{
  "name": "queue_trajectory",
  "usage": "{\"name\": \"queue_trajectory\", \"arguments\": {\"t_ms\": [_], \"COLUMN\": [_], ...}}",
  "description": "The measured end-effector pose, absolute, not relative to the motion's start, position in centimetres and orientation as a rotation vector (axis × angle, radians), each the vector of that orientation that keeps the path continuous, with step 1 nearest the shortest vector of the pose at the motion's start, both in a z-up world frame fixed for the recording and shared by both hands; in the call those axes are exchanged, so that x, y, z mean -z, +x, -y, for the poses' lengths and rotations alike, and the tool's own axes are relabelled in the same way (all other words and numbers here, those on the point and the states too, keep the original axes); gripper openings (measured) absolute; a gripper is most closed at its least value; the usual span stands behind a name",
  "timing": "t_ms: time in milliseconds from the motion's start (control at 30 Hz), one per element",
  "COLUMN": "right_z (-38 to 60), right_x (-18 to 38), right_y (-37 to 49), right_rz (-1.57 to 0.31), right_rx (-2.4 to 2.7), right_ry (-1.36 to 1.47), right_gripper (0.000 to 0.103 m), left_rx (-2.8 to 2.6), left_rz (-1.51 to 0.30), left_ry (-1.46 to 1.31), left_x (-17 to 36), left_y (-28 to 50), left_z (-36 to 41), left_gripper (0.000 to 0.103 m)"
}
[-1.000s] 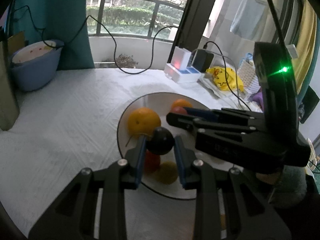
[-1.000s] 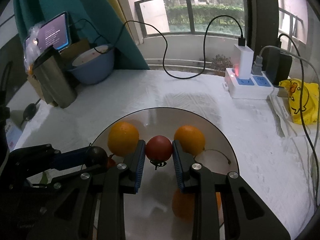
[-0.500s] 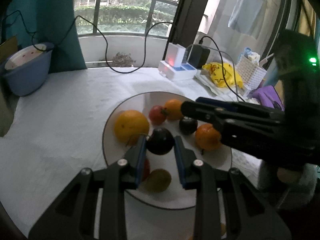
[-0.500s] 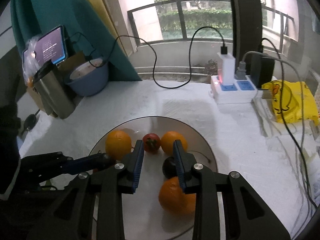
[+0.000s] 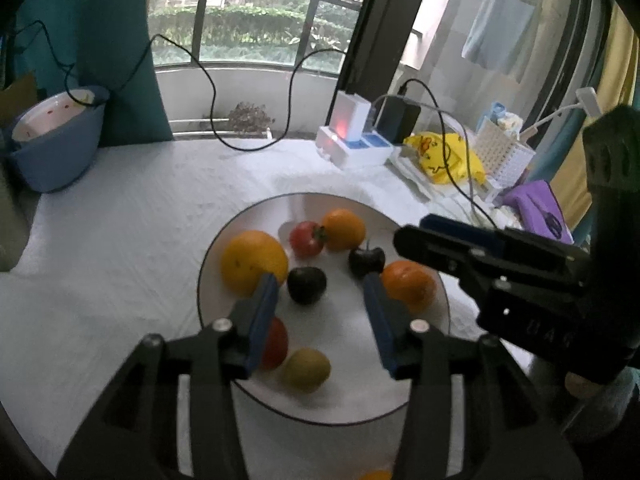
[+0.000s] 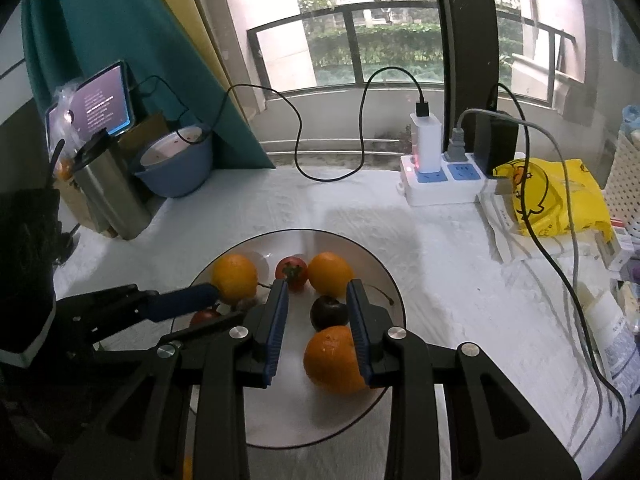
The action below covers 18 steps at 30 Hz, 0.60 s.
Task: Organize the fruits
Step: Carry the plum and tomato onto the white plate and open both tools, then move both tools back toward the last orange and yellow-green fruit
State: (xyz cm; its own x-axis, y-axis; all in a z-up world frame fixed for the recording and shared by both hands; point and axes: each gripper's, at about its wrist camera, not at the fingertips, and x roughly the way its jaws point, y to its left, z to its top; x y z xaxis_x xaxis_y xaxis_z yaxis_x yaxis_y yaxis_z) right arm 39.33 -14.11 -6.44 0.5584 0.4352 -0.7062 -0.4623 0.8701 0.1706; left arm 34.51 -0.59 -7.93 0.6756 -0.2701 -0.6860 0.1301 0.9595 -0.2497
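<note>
Now dark plum [image 5: 306, 285] is sitting free at plate [image 5: 224, 236] centre, w/ big orange [image 5: 254, 261] at 10 o'clock. Prob. soft, slick skin; grip round its middle, lightly. Left gripper [image 5: 320, 300] is gaping wide, empty, vs clamping plum 0.5 s ago. Right gripper [image 6: 318, 312] is half-open, empty.

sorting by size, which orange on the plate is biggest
The orange at the plate's left edge, beside the left gripper's left finger; the other two oranges look clearly smaller.
</note>
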Motion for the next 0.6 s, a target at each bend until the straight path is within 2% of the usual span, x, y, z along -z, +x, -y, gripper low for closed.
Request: {"name": "queue_trajectory", "arguments": {"t_ms": [600], "right_z": [15.2], "right_x": [3.2], "right_y": [32.5], "right_rz": [-0.774], "right_rx": [-0.491], "right_ry": [-0.059], "right_gripper": [0.032], "left_rx": [0.202], "left_rz": [-0.713], "left_ry": [-0.189], "left_x": [4.8], "left_y": [28.4], "left_z": [0.1], "left_gripper": [0.046]}}
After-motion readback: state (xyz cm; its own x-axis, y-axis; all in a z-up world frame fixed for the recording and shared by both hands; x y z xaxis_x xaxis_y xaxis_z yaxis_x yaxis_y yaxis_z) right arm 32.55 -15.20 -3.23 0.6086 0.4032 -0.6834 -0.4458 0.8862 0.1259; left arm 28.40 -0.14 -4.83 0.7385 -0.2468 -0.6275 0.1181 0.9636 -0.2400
